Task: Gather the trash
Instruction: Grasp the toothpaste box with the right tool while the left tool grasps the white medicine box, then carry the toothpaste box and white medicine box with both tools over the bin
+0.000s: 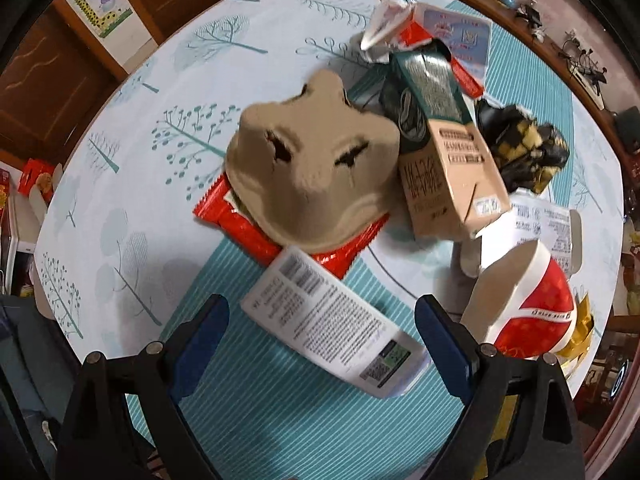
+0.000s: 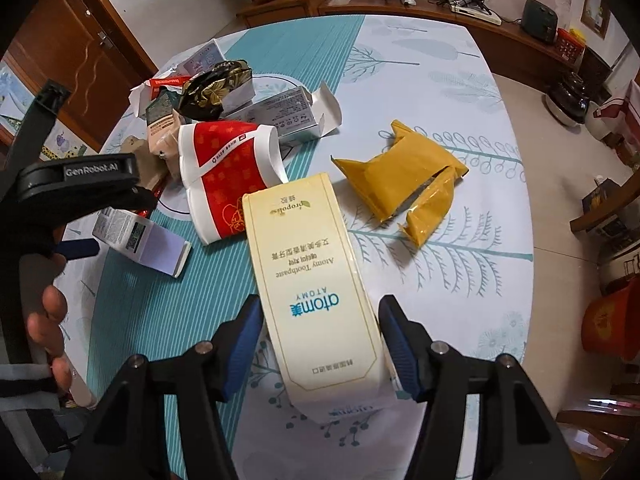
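A pile of trash lies on the table with the tree-print cloth [image 1: 132, 184]. My left gripper [image 1: 322, 308] points down with its jaws wide open on either side of a white printed box [image 1: 332, 320], pads clear of it. Beyond it are a brown pulp tray [image 1: 316, 172] on a red wrapper [image 1: 240, 224], a green and tan carton [image 1: 440, 152] and a squashed red and white cup [image 1: 532, 312]. My right gripper [image 2: 320, 306] straddles a cream toothpaste box [image 2: 312, 280] lying flat. Its left pad is at the box's edge and a thin gap shows on the right.
A crumpled yellow bag [image 2: 404, 184] lies right of the toothpaste box. A black and gold wrapper [image 2: 216, 88] and an open white carton [image 2: 296, 116] sit further back. A hand [image 2: 48, 320] holds the left gripper at the left edge. The table's edge [image 2: 516, 160] runs on the right.
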{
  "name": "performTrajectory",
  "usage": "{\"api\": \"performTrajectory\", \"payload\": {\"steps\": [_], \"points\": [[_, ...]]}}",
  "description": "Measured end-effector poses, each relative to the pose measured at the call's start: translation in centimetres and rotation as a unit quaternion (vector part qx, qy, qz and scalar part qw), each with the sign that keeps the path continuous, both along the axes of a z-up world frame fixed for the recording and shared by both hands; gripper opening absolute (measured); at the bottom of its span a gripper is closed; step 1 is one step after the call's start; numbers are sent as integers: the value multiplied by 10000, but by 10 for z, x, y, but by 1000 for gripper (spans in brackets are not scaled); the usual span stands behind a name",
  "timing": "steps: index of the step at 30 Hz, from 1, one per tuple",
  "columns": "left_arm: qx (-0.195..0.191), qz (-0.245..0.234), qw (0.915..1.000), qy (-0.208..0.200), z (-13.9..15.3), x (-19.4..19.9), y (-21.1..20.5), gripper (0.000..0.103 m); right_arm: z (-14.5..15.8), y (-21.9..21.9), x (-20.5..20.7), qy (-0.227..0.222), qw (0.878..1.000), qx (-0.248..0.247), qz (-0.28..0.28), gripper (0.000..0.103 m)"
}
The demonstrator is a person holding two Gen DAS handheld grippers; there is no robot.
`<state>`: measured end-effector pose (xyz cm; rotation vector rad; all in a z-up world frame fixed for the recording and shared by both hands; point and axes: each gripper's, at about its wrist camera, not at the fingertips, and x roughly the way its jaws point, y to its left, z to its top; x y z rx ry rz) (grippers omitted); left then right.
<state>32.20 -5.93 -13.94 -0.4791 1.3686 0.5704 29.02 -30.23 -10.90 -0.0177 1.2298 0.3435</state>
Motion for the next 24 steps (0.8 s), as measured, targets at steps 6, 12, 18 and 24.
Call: {"api": "performTrajectory", "payload": {"steps": [6, 12, 18, 24], "points": [[-132, 140, 9998, 74, -5, -9, 1, 90, -1, -2, -3, -33, 10000, 58, 24, 59], [-520, 12, 9984, 221, -20, -21, 9, 43, -1, -3, -8, -6, 9999, 114, 2, 58], [-488, -359, 9981, 92, -15, -40, 10, 39, 0, -3, -18, 30, 9998, 177, -59, 57], [-454, -836, 9954, -102, 7, -50, 12, 38, 7, 1, -31, 8, 9995, 286, -138, 57]]}}
